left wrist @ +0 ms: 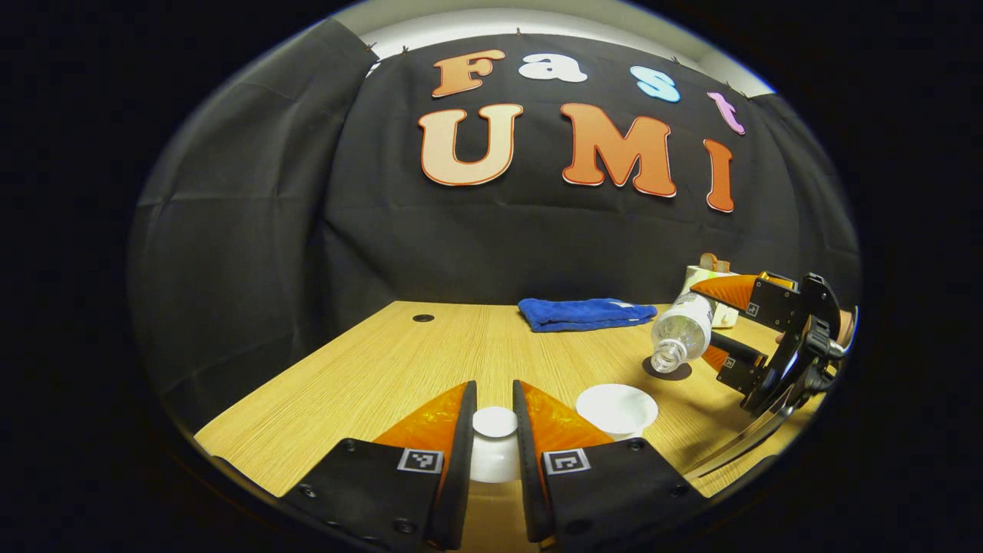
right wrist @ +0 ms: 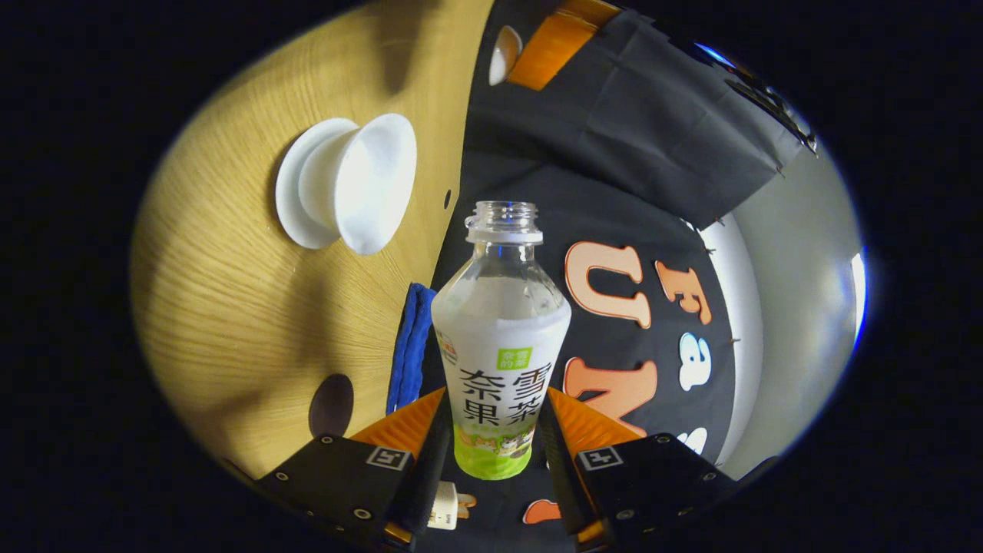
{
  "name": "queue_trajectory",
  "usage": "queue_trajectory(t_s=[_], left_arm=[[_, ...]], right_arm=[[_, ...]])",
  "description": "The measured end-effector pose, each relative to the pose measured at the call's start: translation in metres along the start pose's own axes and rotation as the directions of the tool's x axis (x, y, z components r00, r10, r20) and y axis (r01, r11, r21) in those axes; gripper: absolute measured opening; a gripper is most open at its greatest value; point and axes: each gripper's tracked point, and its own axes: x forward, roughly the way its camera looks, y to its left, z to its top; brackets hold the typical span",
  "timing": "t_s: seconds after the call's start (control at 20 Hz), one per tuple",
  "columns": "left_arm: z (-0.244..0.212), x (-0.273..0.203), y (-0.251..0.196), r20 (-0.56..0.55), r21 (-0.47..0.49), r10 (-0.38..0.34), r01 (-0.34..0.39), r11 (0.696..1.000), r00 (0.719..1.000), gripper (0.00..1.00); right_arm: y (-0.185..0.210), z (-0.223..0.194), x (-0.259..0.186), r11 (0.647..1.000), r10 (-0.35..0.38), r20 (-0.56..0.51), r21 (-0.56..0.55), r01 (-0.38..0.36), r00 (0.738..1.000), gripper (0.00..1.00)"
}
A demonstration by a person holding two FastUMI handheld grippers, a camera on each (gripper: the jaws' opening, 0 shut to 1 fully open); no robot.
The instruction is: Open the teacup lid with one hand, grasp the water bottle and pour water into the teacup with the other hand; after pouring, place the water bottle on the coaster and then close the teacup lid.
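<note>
In the left gripper view, my left gripper (left wrist: pixel 494 390) is shut on the white teacup lid (left wrist: pixel 494 432), held low over the table's near edge. The open white teacup (left wrist: pixel 617 407) stands just right of it. To the right, my right gripper (left wrist: pixel 703 319) is shut on the clear water bottle (left wrist: pixel 682 330), tilted with its uncapped mouth down-left, above the dark round coaster (left wrist: pixel 666 372). In the right gripper view, the bottle (right wrist: pixel 501 346) sits between the fingers of my right gripper (right wrist: pixel 498 395). The teacup (right wrist: pixel 361 184) on its saucer lies upper left, the coaster (right wrist: pixel 332 405) lower left. No water stream shows.
A folded blue towel (left wrist: pixel 587 313) lies at the back of the wooden table (left wrist: pixel 369 369). A pale object (left wrist: pixel 705 276) stands behind the right gripper. A small dark hole (left wrist: pixel 423 317) marks the table's far left. The towel (right wrist: pixel 411 346) also appears beside the bottle.
</note>
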Motion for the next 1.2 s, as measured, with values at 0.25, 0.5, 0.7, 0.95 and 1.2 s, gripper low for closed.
queue_trajectory(t_s=[0.25,0.5,0.7,0.95,1.2], left_arm=[[0.002,-0.002,-0.004,0.001,0.005,0.005,-0.005,1.0,1.0,0.32],[0.008,0.0,-0.016,0.006,0.024,-0.011,0.011,1.0,1.0,0.34],[0.011,-0.001,-0.024,0.01,0.032,-0.022,0.022,0.999,1.0,0.34],[0.004,0.001,-0.025,-0.004,0.054,-0.008,0.008,0.999,1.0,0.32],[0.001,0.002,-0.026,-0.014,0.053,-0.006,0.007,0.999,1.0,0.34]], right_arm=[[-0.005,-0.038,0.017,0.966,0.034,-0.111,0.26,-0.004,0.993,0.65],[-0.028,-0.064,0.018,0.873,0.031,-0.17,0.485,0.056,0.985,0.65],[-0.04,-0.079,0.023,0.723,0.064,-0.185,0.685,0.082,0.981,0.65],[-0.037,-0.114,0.026,0.472,0.103,-0.233,0.867,0.159,0.967,0.65],[-0.014,-0.124,0.034,0.19,0.211,-0.196,0.969,0.156,0.958,0.65]])
